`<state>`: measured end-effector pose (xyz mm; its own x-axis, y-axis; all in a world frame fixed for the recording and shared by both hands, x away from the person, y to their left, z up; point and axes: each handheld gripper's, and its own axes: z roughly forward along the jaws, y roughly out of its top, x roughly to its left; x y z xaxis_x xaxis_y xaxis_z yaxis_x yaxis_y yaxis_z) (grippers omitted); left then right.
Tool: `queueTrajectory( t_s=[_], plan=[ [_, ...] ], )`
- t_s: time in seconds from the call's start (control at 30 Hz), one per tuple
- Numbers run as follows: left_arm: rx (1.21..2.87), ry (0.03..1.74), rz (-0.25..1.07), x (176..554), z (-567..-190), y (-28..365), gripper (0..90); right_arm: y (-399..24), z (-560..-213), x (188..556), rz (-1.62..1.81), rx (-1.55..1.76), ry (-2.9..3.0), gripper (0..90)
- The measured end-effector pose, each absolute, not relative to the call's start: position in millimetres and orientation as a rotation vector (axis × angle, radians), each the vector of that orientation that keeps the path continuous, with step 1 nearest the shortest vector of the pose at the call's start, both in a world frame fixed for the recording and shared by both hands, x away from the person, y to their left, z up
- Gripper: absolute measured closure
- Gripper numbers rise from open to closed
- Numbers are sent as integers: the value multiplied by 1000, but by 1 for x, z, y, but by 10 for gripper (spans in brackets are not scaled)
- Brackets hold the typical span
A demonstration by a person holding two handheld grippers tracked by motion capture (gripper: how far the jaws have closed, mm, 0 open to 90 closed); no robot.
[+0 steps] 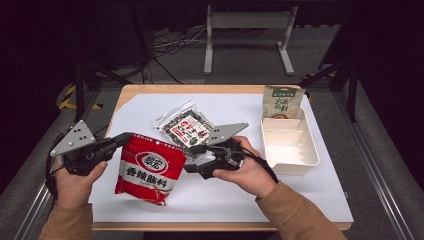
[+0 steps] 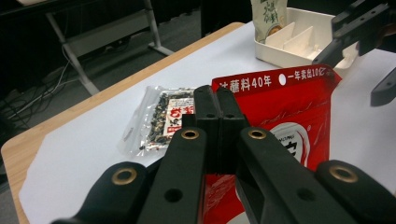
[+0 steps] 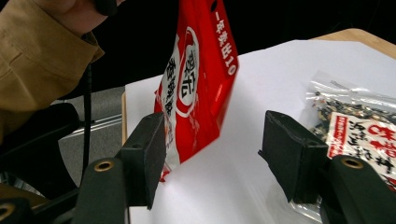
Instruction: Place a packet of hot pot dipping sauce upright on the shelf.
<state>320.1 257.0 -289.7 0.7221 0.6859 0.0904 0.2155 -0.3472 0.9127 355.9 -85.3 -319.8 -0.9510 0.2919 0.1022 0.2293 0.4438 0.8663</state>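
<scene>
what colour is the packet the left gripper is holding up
Red, with white lettering and a white oval logo: the packet shows best in the high view.

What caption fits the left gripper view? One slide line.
Left gripper clamped on the top edge of a red seasoning pouch, clear packet lying behind.

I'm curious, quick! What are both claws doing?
Left claw: closed, holding the red packet by its top edge.
Right claw: open, holding nothing.

The red pouch [image 1: 149, 168] was glossy plastic film; the clear packet [image 1: 184, 127] was crinkled; the table edge [image 1: 200, 88] was matt wood.
</scene>
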Motion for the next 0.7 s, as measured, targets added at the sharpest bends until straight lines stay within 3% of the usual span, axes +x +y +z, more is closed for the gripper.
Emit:
queueTrajectory(
  t_s=[0.7],
  plan=[
    [1896, 677, 553, 314, -288, 256, 900, -46, -340, 364, 1552, 472, 2668, 462]
  ],
)
